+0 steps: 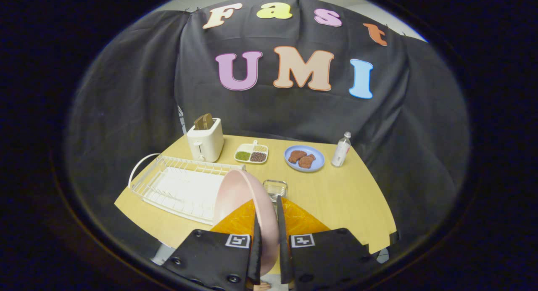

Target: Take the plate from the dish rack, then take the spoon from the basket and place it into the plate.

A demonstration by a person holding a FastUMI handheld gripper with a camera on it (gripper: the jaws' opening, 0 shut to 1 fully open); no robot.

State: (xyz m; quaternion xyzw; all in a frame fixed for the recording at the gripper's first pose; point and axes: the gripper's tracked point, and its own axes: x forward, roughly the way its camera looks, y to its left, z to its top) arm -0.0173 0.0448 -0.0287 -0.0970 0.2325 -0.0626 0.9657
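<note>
Plate (243,194) on edge, gripped by tool (268,240)

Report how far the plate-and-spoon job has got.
Done: the pink plate is out of the white dish rack, which lies beside it on the table. In hand: the tool is shut on the plate's rim, holding it on edge above the table. Left: set the plate down, then fetch the spoon from the small wire basket just beyond the fingers and put it in the plate.
</note>
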